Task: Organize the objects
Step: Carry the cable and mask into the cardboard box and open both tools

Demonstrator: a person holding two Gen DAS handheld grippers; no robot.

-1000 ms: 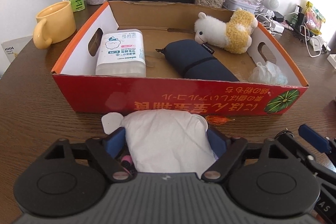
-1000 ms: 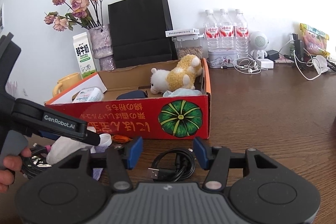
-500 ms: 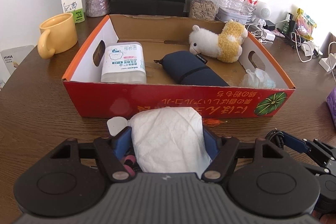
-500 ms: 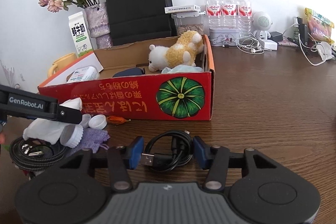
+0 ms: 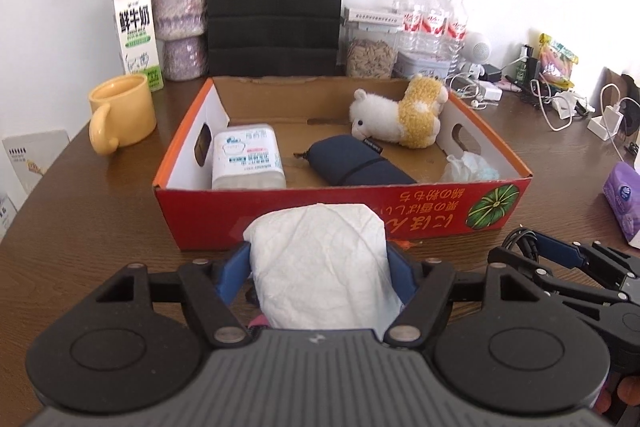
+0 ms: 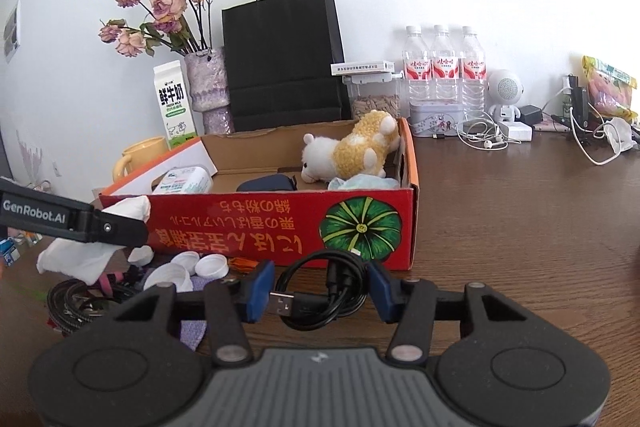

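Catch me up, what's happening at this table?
A person is tidying loose items into the red box. The left gripper holds a white cloth raised just in front of the box. The right gripper sits around a coiled black cable on the table; grip unclear.
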